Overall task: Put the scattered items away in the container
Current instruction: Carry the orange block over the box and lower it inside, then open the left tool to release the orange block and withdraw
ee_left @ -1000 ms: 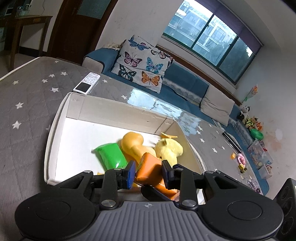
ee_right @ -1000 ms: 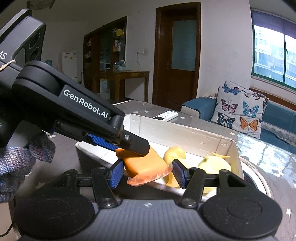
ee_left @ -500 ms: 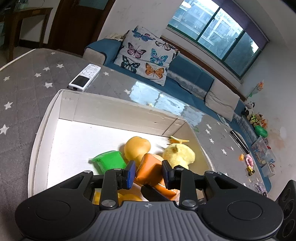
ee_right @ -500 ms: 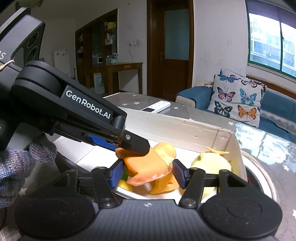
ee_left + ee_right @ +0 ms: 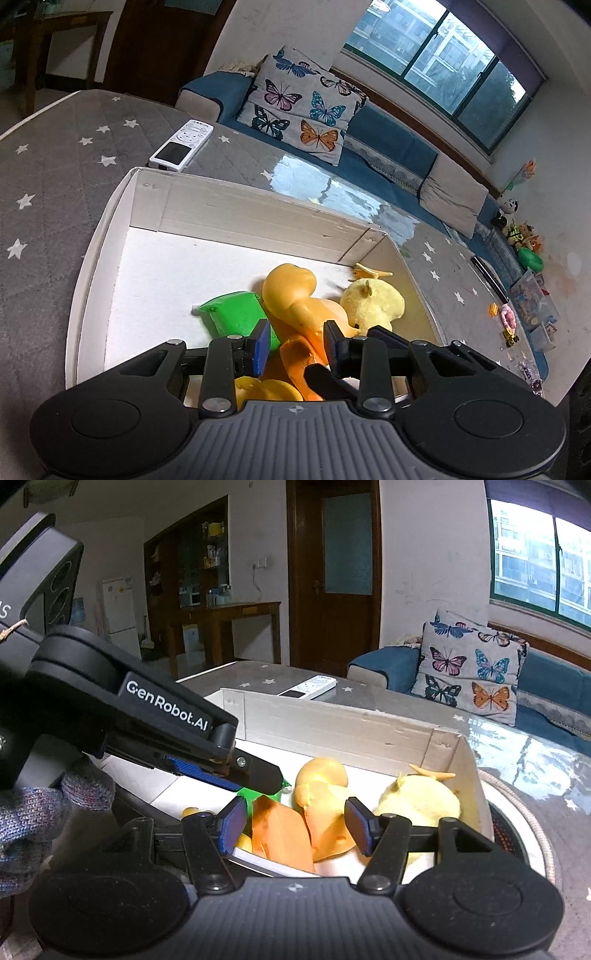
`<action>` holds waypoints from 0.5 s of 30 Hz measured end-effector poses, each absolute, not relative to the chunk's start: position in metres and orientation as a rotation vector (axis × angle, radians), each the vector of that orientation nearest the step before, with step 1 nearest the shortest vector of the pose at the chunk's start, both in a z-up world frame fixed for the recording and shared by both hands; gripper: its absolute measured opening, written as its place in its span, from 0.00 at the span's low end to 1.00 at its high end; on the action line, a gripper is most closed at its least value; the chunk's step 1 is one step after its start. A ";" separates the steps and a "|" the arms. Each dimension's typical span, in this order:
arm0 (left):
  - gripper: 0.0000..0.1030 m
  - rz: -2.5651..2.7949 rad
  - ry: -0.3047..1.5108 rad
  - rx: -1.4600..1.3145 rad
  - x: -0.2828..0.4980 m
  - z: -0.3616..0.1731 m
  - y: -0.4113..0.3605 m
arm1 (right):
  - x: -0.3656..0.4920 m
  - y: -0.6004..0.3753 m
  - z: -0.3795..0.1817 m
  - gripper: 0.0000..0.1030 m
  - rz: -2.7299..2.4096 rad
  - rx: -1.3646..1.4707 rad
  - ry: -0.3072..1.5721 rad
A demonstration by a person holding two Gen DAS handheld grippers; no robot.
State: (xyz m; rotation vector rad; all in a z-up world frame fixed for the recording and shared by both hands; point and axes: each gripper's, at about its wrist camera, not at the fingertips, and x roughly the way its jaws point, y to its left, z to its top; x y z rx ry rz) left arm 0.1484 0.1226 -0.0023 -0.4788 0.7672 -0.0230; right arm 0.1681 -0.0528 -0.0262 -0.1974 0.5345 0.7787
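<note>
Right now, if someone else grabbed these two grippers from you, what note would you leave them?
Left gripper: jaws opening, orange pouch between them, over the box.
Right gripper: open, around the same pouch, not pressing it.
Done: green pouch, duck and plush lie in the box; orange pouch is in among them.
Left: pull both grippers clear; remote lies on the table beyond the box, maybe next.

A home living room.
Blue sofa [image 5: 388,144] with butterfly cushion [image 5: 303,107] (toys [image 5: 524,236] piled nearby), wooden door [image 5: 347,572], fridge [image 5: 118,609].
</note>
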 end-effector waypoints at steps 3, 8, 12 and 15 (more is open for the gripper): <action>0.33 -0.017 0.761 -0.467 0.143 0.000 0.120 | 0.165 -0.057 -0.024 0.58 0.784 -0.179 0.543; 0.33 -0.012 0.755 -0.459 0.134 0.004 0.117 | 0.159 -0.065 -0.020 0.63 0.780 -0.149 0.551; 0.33 -0.010 0.749 -0.452 0.126 0.007 0.114 | 0.152 -0.072 -0.017 0.68 0.771 -0.139 0.539; 0.33 -0.011 0.745 -0.446 0.118 0.008 0.110 | 0.148 -0.077 -0.016 0.75 0.763 -0.137 0.536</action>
